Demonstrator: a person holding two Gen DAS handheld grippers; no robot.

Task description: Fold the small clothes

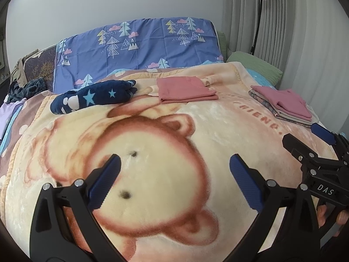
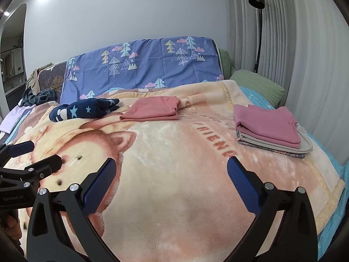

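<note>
Both tongs are spread and carry nothing: the left gripper [image 1: 174, 174] and the right gripper [image 2: 172, 180] hover side by side over the near half of the plush peach teddy-bear blanket [image 2: 174, 196]. Toward its far edge lie the rumpled navy star-print fleece garment [image 1: 93, 97] and, beside it, a folded salmon-pink cloth [image 1: 185, 89], with a neat stack of folded clothes topped in pink [image 2: 268, 128] near the right edge. The fleece piece seems, as far as this distant view shows, the one left unfolded; a reach across could drag the pink cloth or pinch the blanket's deep pile along with the garment.
</note>
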